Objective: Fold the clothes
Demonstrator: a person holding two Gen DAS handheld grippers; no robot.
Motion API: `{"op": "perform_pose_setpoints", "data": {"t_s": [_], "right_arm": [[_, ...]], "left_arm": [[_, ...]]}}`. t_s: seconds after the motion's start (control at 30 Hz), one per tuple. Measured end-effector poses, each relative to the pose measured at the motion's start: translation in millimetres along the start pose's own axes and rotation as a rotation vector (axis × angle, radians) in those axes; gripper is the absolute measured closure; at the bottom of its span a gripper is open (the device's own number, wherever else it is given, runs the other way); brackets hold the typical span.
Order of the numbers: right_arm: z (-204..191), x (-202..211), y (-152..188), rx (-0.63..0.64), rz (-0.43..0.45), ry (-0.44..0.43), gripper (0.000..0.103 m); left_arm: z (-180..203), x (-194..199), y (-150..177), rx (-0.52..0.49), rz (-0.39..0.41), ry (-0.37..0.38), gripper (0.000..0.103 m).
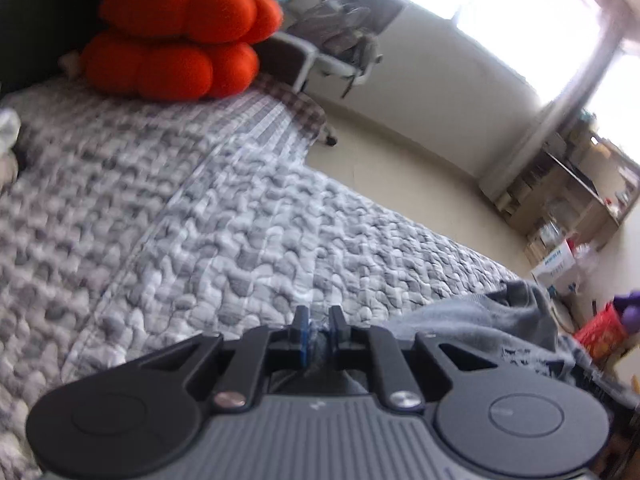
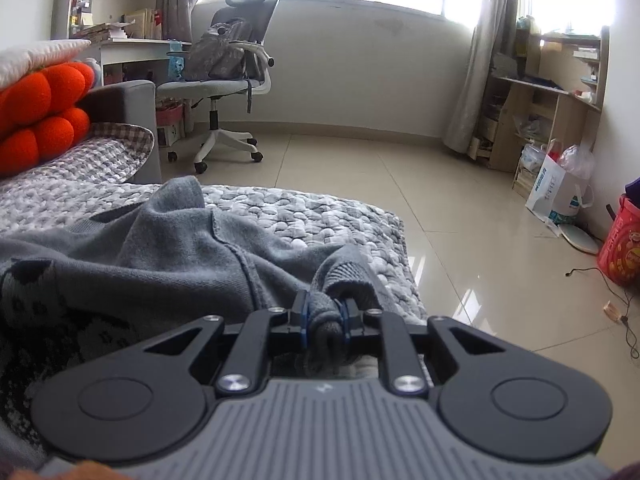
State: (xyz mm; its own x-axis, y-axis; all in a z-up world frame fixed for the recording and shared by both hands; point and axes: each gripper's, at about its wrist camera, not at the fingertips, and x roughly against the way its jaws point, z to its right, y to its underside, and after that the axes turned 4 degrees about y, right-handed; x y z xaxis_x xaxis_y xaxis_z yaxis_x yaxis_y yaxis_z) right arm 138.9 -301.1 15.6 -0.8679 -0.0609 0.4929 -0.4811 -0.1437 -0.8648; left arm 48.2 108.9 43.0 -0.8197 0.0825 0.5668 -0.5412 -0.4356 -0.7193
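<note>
Bedroom, tiled floor [image 2: 400, 184], bright windows along far wall. Bed covered with grey-white pebble-pattern quilt [image 1: 224, 224], filling near left of both views. Far left on the bed: stacked orange lobed cushions [image 1: 176, 40] under a white pillow [image 2: 36, 56]. Right of them, far: white desk with bookshelf [image 2: 120, 4] above, then grey office chair [image 2: 228, 64] with a backpack [image 2: 220, 50] on the seat. Far right: curtain [image 2: 476, 80], wooden shelf unit [image 2: 552, 96], white paper bag [image 2: 556, 190] with blue print, too small to read, and a red printed bag [image 2: 620, 248] at right edge. Thin cable on the floor near it.

Grey knit sweater [image 2: 160, 256] with dark pattern lay crumpled on the quilt's near right part, spreading left in the right wrist view; in the left wrist view it showed only at near right, behind the gripper body.

Left gripper [image 1: 319, 322]: jaws narrow, nearly closed, a thin bit of grey fabric seemed pinched between the blue pads, blurred so not certain what piece. View tilted, motion blur.

Right gripper [image 2: 325, 312]: jaws narrow, easing open slightly, pads clamped on the sweater's ribbed cuff, sleeve bunched just beyond the tips.

No legible writing on either gripper body.
</note>
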Motion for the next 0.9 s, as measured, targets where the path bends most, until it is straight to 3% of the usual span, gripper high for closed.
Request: {"op": "perform_pose_setpoints", "data": {"t_s": [0.17, 0.27, 0.4, 0.5, 0.53, 0.63, 0.67, 0.77, 0.9], "right_arm": [[0.5, -10.2, -8.8, 0.016, -0.031, -0.028, 0.084], [-5.1, -8.9, -21.0, 0.043, 0.001, -0.024, 0.084], [-0.5, -4.9, -37.4, 0.000, 0.047, -0.045, 0.084], [-2.8, -10.5, -40.9, 0.008, 0.016, -0.085, 0.083], [-7.4, -9.3, -39.5, 0.027, 0.013, -0.093, 0.080], [-23.8, 4.2, -32.0, 0.091, 0.052, -0.074, 0.051], [-28.3, 10.6, -29.4, 0.106, 0.072, -0.065, 0.046], [-41.9, 28.6, -24.9, 0.169, 0.105, -0.065, 0.040], [-65.2, 50.3, -28.1, 0.233, 0.140, -0.198, 0.039]], "left_arm": [[9.8, 2.8, -8.1, -0.046, 0.021, -0.005, 0.093], [11.3, 3.1, -21.1, -0.052, 0.042, -0.001, 0.093], [12.1, 13.4, -25.9, -0.057, 0.051, 0.086, 0.093], [20.2, 15.4, -5.4, -0.118, -0.029, 0.162, 0.093], [23.1, 15.9, 4.4, -0.141, -0.059, 0.172, 0.093], [25.9, 22.4, 28.8, -0.160, -0.110, 0.226, 0.093], [26.5, 26.1, 35.2, -0.165, -0.123, 0.249, 0.093], [31.8, 37.2, 51.9, -0.203, -0.166, 0.311, 0.093], [54.0, 47.7, 67.9, -0.311, -0.204, 0.372, 0.093]]}}
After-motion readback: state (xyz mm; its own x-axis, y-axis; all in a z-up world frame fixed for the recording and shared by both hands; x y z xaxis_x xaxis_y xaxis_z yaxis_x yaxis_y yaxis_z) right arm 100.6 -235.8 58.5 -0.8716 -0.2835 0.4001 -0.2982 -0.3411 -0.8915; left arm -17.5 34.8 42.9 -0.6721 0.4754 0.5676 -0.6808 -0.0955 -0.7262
